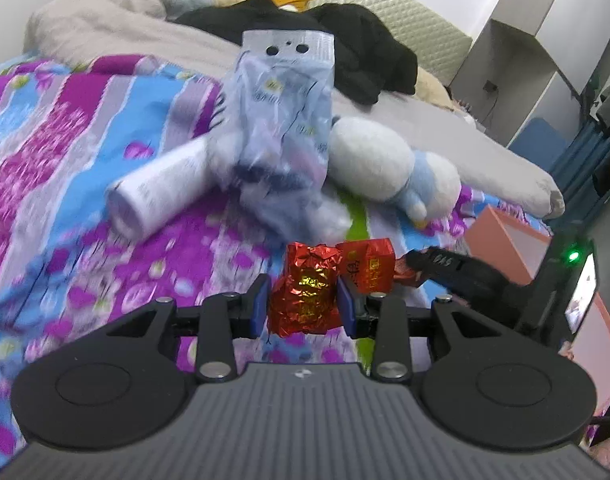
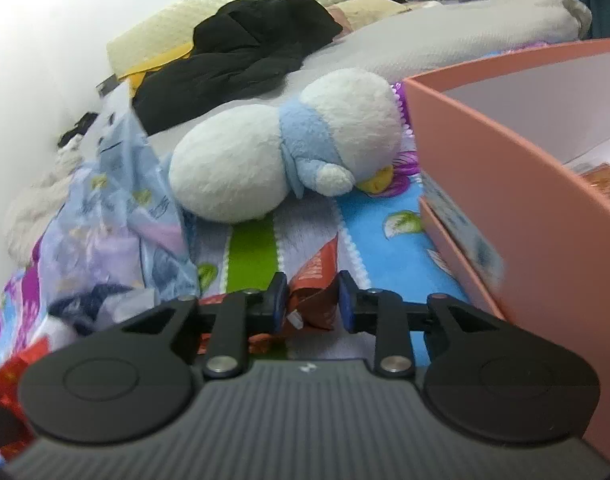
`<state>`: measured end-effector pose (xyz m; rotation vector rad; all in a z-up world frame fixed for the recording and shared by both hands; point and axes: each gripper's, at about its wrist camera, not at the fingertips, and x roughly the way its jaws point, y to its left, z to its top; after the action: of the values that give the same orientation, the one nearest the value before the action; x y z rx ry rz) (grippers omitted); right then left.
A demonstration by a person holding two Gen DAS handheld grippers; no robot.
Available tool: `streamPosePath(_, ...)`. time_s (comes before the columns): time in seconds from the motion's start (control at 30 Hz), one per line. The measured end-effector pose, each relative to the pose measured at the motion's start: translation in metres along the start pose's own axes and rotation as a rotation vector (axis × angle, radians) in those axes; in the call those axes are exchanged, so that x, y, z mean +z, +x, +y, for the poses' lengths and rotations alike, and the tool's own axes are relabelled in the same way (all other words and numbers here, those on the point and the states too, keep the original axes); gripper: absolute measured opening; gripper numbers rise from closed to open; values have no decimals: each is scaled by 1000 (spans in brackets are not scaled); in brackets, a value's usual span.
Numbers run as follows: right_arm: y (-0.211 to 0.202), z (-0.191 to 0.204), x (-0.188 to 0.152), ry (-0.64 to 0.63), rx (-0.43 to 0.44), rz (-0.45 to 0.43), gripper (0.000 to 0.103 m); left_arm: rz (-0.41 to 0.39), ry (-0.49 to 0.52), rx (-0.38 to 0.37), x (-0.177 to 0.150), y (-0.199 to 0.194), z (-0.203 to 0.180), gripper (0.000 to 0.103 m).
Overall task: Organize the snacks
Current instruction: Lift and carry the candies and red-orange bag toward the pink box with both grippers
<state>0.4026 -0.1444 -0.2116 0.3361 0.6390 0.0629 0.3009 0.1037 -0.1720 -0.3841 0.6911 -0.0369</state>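
**Ana:** Tongs first, then. The left tongs [image 1: 303, 304] tilt down over the bed, blue pads pressed on both sides of a crumpled red foil snack [image 1: 305, 292], lifted clear of the blanket [image 1: 65, 152].

**Ben:** And the right tongs [image 2: 312, 300]?

**Ana:** They also slope downward. Their jaws stand narrow around a red-brown snack packet [image 2: 317, 300]; whether the pads actually press it I cannot tell, since the packet's lower part is hidden behind them.

**Ben:** What shows beyond the left pair?

**Ana:** A second red packet [image 1: 367, 268] just to the right of the foil one, met from the right by the dark tips of the other tool. How that packet is held is unclear.

**Ben:** Further out?

**Ana:** One pale printed plastic bag [image 1: 285, 128] standing upright, blurred; one white tube [image 1: 161, 184] lying beside it; one white and blue plush toy [image 2: 281, 144]; one pink box [image 2: 525, 208] at the right, cut off by the edge, with something orange inside, too blurred to name.

**Ben:** So three red snacks?

**Ana:** Perhaps fewer: the packets in the two views may be the same one.
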Motion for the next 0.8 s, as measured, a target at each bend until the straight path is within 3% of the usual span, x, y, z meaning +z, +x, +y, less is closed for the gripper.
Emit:
streamPosePath(0.43, -108, -3, -34, -134, 42, 29, 28, 26, -25, 35, -61, -60, 10, 41)
streamPosePath(0.8, -172, -7, -67, -238, 59, 123, 28, 116, -67, 73, -97, -96, 20, 41)
